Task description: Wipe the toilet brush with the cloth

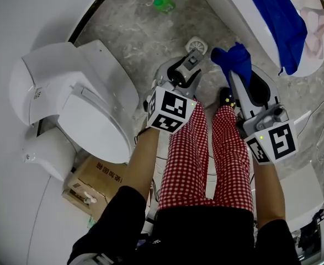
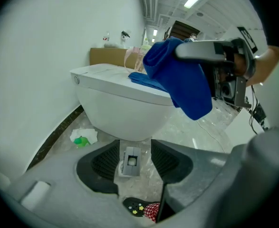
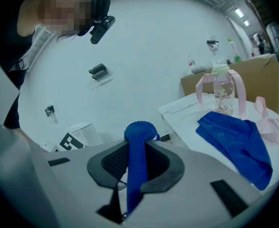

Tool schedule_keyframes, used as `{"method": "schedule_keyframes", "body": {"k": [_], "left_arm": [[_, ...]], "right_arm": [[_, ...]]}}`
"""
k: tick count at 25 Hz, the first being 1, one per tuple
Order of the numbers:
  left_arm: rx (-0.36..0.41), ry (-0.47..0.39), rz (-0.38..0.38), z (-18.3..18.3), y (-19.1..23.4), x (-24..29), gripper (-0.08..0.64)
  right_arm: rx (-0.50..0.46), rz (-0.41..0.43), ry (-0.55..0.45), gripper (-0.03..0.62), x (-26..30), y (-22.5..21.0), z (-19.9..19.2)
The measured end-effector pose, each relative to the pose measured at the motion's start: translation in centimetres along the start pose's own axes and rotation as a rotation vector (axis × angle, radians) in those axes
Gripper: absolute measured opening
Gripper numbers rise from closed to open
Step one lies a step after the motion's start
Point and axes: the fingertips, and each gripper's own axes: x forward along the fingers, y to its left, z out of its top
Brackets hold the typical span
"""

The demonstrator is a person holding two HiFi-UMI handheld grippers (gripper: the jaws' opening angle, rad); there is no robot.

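left gripper (image 2: pixel 134 148) jaws apart, grey toilet brush handle (image 2: pixel 130 161) standing between them with a gap on each side, not gripped. in head view the handle top (image 1: pixel 192 59) is at that gripper's tip (image 1: pixel 187 66), with the brush's round white base (image 1: pixel 197 44) on the marble floor (image 1: pixel 134 32) just beyond. right gripper (image 3: pixel 135 161) jaws closed on a fold of blue cloth (image 3: pixel 139 132). the cloth (image 1: pixel 233 59) is bunched up above the jaws, just right of the brush, not touching it. person stands in red checked trousers (image 1: pixel 189 159) between two toilets: closed-lid toilet (image 1: pixel 68 104) at left, second toilet (image 2: pixel 120 108) ahead. second blue cloth (image 1: pixel 280 21) draped on the second toilet, pink-strapped bottle (image 3: pixel 223 91) beside it. green item (image 1: pixel 164 3) on floor near the wall. cardboard box (image 1: pixel 93 181) by the left toilet.
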Motion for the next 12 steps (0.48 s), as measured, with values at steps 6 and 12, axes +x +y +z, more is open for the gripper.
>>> {"method": "schedule_keyframes", "body": {"k": [6,12], "left_arm": [[0.015,0.067,-0.009,-1.3,0.8,2.0,0.195],[0.035,0.132,-0.04,-2.4,0.3,3.6,0.204]], "right_arm": [[0.01,0.002,0.002,0.064,0.1,-0.4,-0.1],[0.039,-0.015,-0.008,0.064,-0.1,-1.2,-0.3]]}}
